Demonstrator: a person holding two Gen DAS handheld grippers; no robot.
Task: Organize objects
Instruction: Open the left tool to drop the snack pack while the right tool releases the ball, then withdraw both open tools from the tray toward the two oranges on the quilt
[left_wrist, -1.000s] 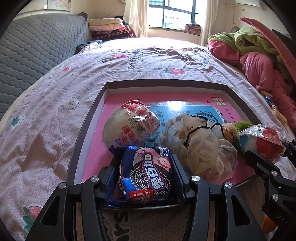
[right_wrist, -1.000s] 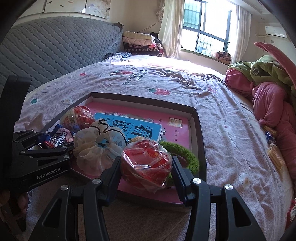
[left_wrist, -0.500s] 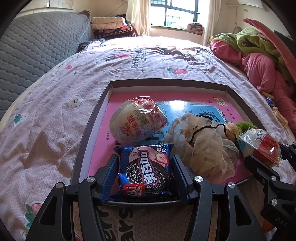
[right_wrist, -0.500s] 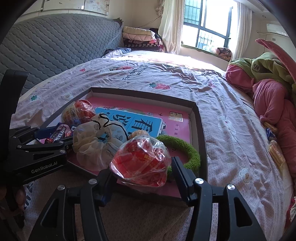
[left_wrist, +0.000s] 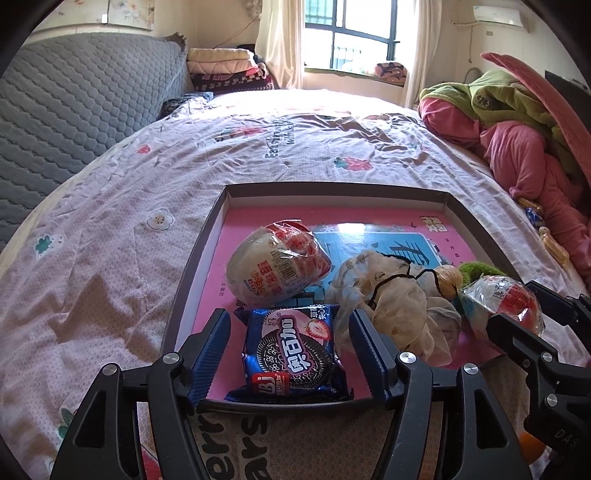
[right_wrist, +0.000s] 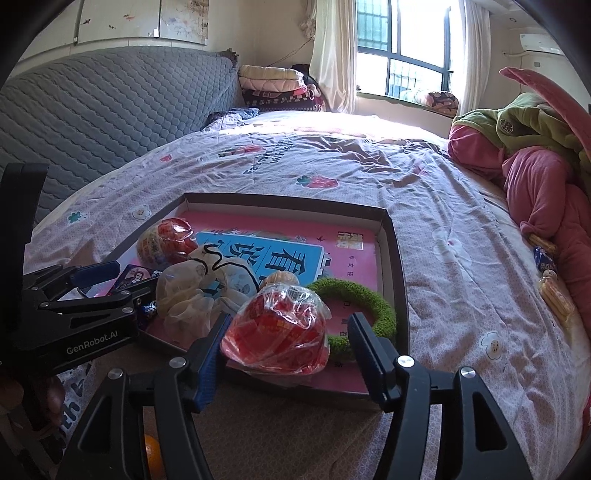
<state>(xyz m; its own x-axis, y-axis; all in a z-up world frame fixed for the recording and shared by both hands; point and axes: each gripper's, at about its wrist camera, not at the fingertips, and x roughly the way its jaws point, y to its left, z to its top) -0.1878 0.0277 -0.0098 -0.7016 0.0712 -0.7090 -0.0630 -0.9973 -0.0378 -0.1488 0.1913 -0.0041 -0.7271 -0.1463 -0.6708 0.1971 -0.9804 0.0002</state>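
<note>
Both jaws have just been opening. The left hand-held gripper (left_wrist: 290, 350) stands clear around the cookie packet (left_wrist: 291, 352) (lower centre); the right hand-held gripper (right_wrist: 288, 345) still brushes the red snack bag (right_wrist: 280, 334). Withdraw straight back from the tray (left_wrist: 195, 258).

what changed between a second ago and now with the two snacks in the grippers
Both grippers have just been opening. The left gripper has let go of the blue cookie pack, which lies in the tray. The right gripper has released the red snack bag onto the tray's near edge. The mesh pouch and green ring stayed put.
</note>
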